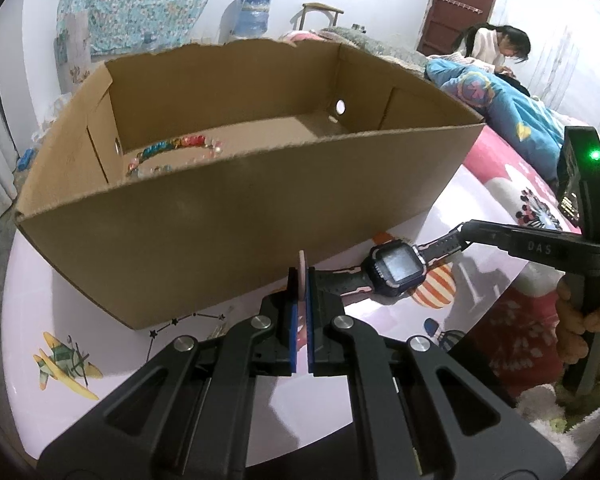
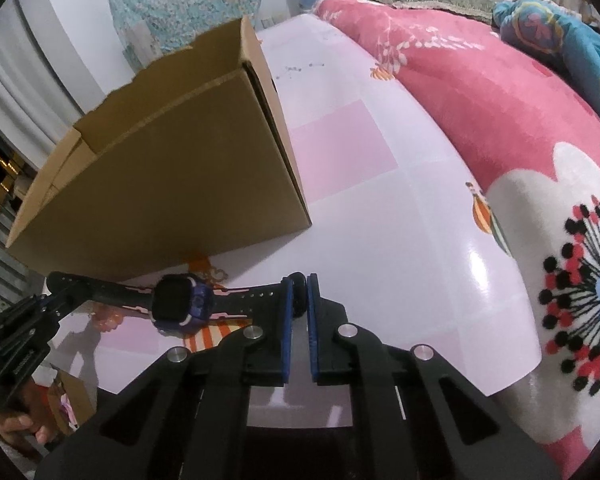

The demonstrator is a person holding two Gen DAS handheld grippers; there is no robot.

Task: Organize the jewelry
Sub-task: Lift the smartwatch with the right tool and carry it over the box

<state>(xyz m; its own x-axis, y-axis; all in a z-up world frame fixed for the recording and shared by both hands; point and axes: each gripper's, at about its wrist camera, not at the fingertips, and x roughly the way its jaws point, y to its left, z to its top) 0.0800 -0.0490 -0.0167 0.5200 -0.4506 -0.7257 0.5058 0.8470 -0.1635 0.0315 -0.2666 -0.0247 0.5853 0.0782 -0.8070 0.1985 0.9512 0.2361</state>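
Right tool (image 2: pixel 299 294) pinches the watch (image 2: pixel 182 304) strap's end beside the cardboard box (image 2: pixel 172 176).

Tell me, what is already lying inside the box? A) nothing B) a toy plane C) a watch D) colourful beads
D: a string of colourful beads lies on the floor of the box, while the watch is outside it, held by both sets of fingers.

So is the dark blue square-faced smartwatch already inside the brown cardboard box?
No, the smartwatch hangs outside the cardboard box, its strap ends pinched by both grippers.
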